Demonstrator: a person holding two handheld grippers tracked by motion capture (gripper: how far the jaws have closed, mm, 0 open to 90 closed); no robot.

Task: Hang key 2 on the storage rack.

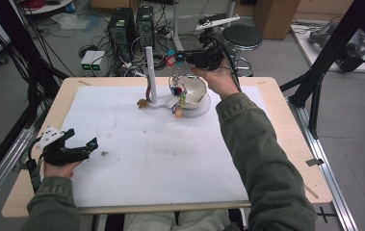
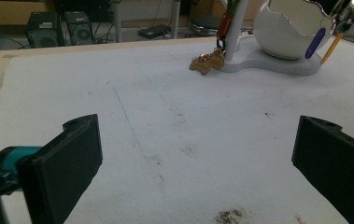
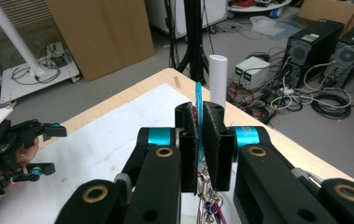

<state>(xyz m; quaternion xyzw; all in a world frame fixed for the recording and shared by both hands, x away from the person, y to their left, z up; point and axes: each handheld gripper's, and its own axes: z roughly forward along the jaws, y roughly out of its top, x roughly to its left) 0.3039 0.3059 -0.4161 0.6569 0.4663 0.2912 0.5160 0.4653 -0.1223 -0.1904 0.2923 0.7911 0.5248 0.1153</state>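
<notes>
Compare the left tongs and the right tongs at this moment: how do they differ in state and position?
The left tongs stand wide open with nothing between the jaws; the right tongs are shut on a thin blue tag. The left tongs rest low at the near left edge of the white mat, while the right tongs are held up above the white bowl at the far side. Both have black jaws and teal fittings.

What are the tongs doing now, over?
Right tongs shut on a blue tag, above the white bowl. Left tongs open, low over the white mat. White post stands close by.
</notes>
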